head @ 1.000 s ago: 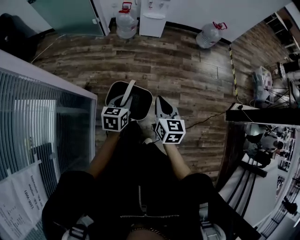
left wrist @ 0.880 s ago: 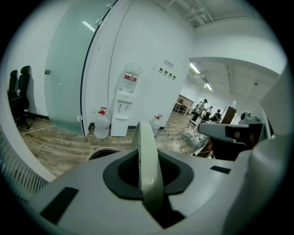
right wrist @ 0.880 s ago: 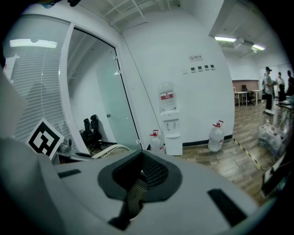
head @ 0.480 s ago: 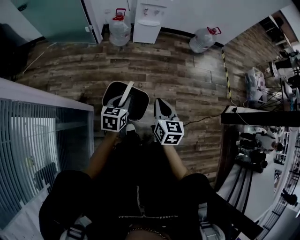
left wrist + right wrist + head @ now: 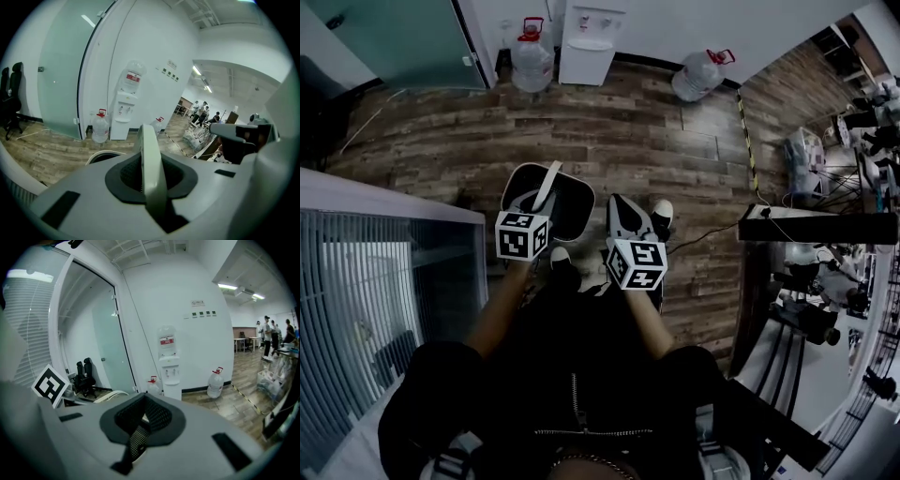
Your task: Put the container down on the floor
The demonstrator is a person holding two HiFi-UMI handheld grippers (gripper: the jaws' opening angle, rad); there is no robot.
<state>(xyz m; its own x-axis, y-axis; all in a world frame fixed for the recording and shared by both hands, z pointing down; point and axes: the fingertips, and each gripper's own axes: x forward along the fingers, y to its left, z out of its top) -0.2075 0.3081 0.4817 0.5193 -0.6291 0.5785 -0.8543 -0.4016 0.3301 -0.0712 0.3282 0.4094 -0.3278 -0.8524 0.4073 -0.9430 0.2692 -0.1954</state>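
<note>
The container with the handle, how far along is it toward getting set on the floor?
Done: the container has its handle clamped in the left tongs, so it has been picked up. In hand: it appears to hang in front of the person, above the wooden floor; the right tongs are shut and empty. Left: lowering it onto the floor and letting go.

the head view looks steeply down on the wooden floor (image 5: 619, 141); both gripper views look level and forward, all three sharing the water dispenser (image 5: 587, 39).
</note>
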